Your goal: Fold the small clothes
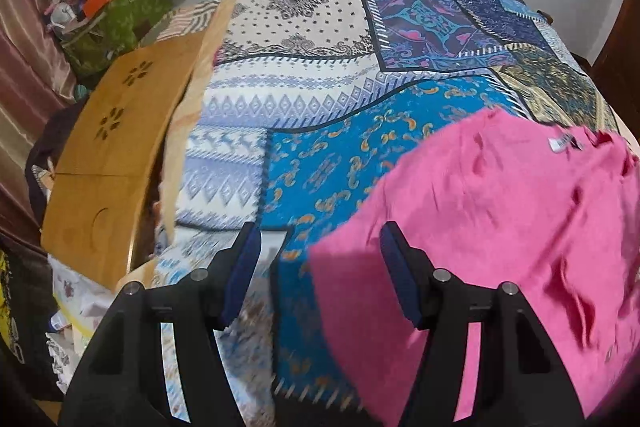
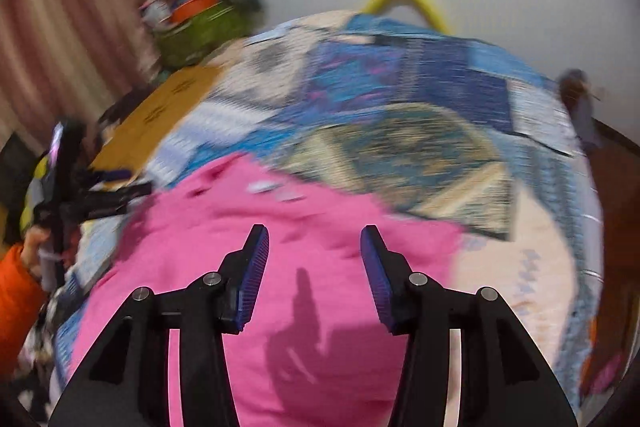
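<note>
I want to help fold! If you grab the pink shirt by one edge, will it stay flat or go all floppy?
Probably floppy: the pink shirt lies wrinkled and soft on the patchwork bedspread. It likely droops from one corner, and looks thin and light.

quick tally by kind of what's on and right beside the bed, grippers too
pink garment: 1
patchwork bedspread: 1
wooden lap table: 1
green bag heaped with clutter: 1
grippers: 2, left gripper and right gripper, both open and empty
total: 6
</note>
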Available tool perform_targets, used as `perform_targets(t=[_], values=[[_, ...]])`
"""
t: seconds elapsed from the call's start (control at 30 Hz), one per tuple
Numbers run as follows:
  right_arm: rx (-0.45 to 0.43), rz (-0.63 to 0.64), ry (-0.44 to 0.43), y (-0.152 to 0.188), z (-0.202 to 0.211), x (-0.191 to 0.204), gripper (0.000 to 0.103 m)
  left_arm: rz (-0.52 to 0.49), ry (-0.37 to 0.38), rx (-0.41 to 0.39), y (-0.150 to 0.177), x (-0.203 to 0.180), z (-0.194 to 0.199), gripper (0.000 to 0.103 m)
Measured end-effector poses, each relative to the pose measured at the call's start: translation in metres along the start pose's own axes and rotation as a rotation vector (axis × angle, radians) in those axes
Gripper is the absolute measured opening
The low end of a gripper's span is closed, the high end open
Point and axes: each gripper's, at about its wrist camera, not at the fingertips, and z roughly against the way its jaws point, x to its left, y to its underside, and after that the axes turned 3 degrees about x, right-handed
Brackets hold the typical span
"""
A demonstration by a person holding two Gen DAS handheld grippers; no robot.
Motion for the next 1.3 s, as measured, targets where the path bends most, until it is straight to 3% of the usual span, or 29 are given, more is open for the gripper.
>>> perform_targets(t=[0.13, 0.33, 0.37, 0.4, 0.43, 0.5, 0.63, 0.73, 0.83, 1.0, 1.07, 1.17, 1.3], values=[[0.027, -0.118, 0.057, -0.001, -0.016, -0.044, 0.044, -0.031, 0.050, 0.003, -0.018, -0.017, -0.016, 0.061], [0.089, -0.123, 0.024, -0.006, -0.049, -0.050, 0.044, -0.083, 0.076, 0.015, -0.032, -0.045, -0.033, 0.061], [0.098, -0.117, 0.008, -0.007, -0.054, -0.048, 0.044, -0.089, 0.071, 0.008, -0.032, -0.050, -0.033, 0.053], [0.104, -0.115, -0.008, -0.007, -0.057, -0.046, 0.037, -0.096, 0.074, 0.002, -0.032, -0.053, -0.033, 0.040], [0.111, -0.107, -0.027, -0.007, -0.061, -0.042, 0.024, -0.109, 0.090, 0.003, -0.032, -0.058, -0.032, 0.032], [0.131, -0.075, -0.043, -0.002, -0.065, -0.035, 0.007, -0.137, 0.111, 0.009, -0.031, -0.068, -0.029, 0.002], [0.071, 0.020, 0.008, 0.002, -0.057, -0.023, 0.004, -0.207, 0.018, -0.059, -0.028, -0.089, -0.016, 0.000], [0.004, 0.026, 0.040, -0.002, -0.041, -0.029, 0.002, -0.189, -0.019, -0.127, -0.035, -0.090, 0.001, 0.000], [-0.042, 0.016, 0.087, -0.009, -0.024, -0.040, 0.002, -0.162, -0.076, -0.177, -0.047, -0.086, 0.011, 0.000], [-0.001, -0.012, 0.079, -0.012, -0.025, -0.047, 0.003, -0.095, -0.117, -0.148, -0.059, -0.069, 0.002, 0.000], [0.023, -0.028, 0.080, -0.010, -0.030, -0.049, 0.011, -0.073, -0.147, -0.124, -0.057, -0.063, -0.006, 0.000], [0.043, -0.053, 0.100, -0.008, -0.041, -0.055, 0.038, -0.079, -0.132, -0.069, -0.051, -0.058, -0.017, 0.001], [0.099, -0.087, 0.086, -0.004, -0.063, -0.062, 0.040, -0.078, -0.066, -0.039, -0.043, -0.051, -0.018, 0.006]])
